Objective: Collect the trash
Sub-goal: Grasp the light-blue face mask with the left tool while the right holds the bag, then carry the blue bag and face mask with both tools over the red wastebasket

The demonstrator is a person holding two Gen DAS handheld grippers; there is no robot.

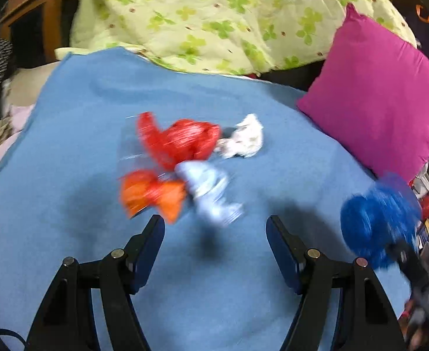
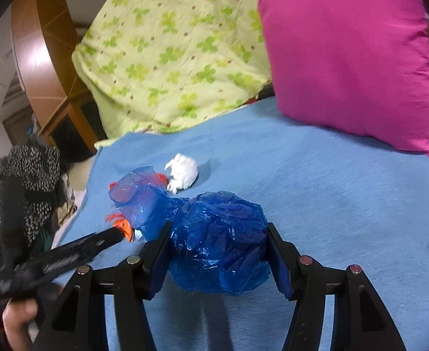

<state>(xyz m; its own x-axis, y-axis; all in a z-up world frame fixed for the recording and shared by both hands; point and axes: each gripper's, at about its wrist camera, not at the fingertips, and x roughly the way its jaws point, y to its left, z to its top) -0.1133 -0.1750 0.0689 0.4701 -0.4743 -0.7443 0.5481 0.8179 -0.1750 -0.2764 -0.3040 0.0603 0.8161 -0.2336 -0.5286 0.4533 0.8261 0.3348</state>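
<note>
Here my blanket (image 1: 82, 134) has bare room along its near edge and toward its left edge; a pink pillow (image 1: 381, 99) sits on the far right corner and a green quilt (image 1: 214, 20) covers the far edge. My left gripper (image 1: 215, 228) hangs released, nothing between its jaws, just short of the pile mid-blanket: one red bag (image 1: 182, 140), one orange bag (image 1: 153, 193), one pale bag (image 1: 208, 190), one white wad (image 1: 243, 137), four pieces. My right gripper (image 2: 218, 242) is clenched on the one blue bag (image 2: 220, 239), nearer the right edge.
</note>
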